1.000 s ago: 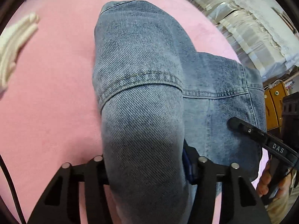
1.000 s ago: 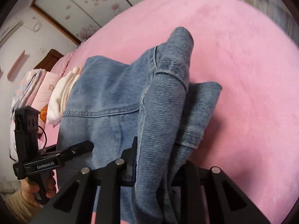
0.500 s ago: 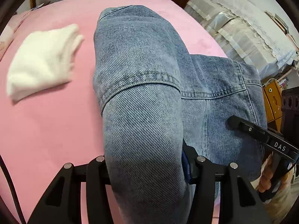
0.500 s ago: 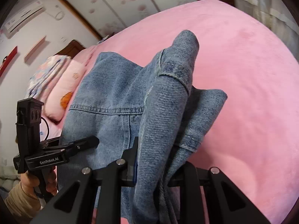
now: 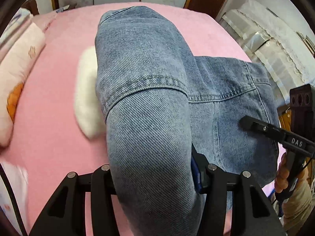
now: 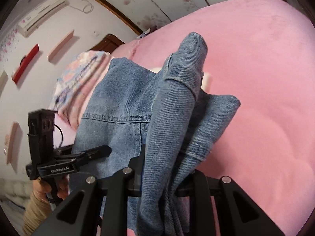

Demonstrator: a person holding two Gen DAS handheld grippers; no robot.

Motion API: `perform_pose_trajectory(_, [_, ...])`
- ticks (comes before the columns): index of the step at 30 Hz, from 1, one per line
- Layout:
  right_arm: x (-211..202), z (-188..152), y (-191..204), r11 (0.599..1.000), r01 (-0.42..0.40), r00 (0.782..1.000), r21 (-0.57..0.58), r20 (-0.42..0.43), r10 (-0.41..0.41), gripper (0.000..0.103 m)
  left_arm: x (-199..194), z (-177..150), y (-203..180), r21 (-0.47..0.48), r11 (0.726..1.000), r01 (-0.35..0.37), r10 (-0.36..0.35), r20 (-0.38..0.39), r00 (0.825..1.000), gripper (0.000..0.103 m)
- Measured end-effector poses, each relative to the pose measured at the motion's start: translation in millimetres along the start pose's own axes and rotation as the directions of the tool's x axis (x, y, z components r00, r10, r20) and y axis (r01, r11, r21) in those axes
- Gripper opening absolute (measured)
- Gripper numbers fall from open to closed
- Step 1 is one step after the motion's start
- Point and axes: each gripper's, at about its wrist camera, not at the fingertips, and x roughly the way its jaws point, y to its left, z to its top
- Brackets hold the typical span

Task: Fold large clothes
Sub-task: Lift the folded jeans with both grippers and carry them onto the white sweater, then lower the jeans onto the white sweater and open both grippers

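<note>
A large blue denim garment hangs lifted above the pink bed. My left gripper is shut on a thick bunched fold of it, which hides the fingertips. In the right wrist view the same denim garment drapes over my right gripper, which is shut on a narrower fold. The cloth spans between the two grippers. One right finger lies against the denim in the left wrist view. One left finger shows against it in the right wrist view.
A folded white cloth lies on the bed, partly behind the denim. Pink pillows sit at the left. Covered bundles stand beyond the bed's right edge. A person's hand holds the left gripper's handle. Open pink bed lies to the right.
Both grippers have risen and swept across the bed with the denim still gripped. The white cloth has slid from the far left to behind the denim, and pillows and walls have come into view.
</note>
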Motion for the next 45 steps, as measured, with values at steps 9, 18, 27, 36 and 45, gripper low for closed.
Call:
perform_pose_trajectory(9, [111,97,12,1.000,-0.009,0.998,0.008,0.057,0.008,0.019,66,110,108,-0.041,0.999,-0.029,0.030,0.019,0.999,0.051])
perform_pose_trajectory(18, [213,121,-56,0.995,0.104,0.993,0.005,0.056,-0.104,0.025,177,117,187,-0.127,0.986,-0.111,0.111,-0.006,0.994,0.086])
perform_pose_trajectory(27, [206,113,-59,0.950,0.236,0.971,-0.203,0.096,-0.220,0.051,174,97,216,-0.119,0.990,-0.072,0.087,0.124,0.988,0.102])
perform_pose_trajectory(36, [142,89,-43,0.884,0.428,0.902,-0.190,0.142,-0.407,0.056,115,67,155,-0.115,0.948,-0.296,0.313,0.186,0.932,0.102])
perform_pose_trajectory(45, [60,18,2,0.891,0.420,0.908,-0.174,0.073,-0.413,0.056,21,-3,55,-0.139,0.960,-0.244,0.272,0.256,0.928,0.102])
